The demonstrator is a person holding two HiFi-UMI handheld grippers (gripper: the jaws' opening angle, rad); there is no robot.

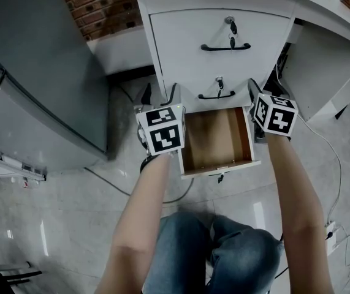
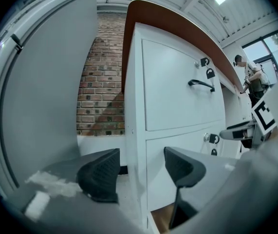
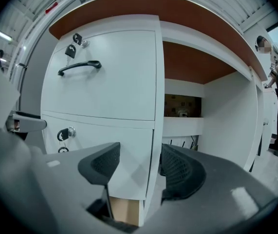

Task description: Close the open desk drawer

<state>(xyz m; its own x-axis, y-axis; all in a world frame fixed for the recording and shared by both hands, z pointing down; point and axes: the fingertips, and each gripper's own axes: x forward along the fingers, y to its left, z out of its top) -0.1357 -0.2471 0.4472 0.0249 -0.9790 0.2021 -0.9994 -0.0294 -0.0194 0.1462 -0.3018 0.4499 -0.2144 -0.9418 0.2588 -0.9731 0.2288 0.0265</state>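
The white bottom drawer [image 1: 216, 141], wood-lined inside, stood pulled out from the desk cabinet [image 1: 181, 35]. It lay between the tools, the left gripper [image 1: 160, 97] at its 9 o'clock and the right gripper [image 1: 265, 90] at 3 o'clock. Both had jaws spread wide, gripping nothing.

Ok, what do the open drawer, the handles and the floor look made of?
Drawer: brown, matte inside, likely wood-look board; white rim looks painted or laminated. Handles: thin, black, slightly glossy, probably metal. Floor: pale, faintly veined, mirrors lights, so polished stone or tile.
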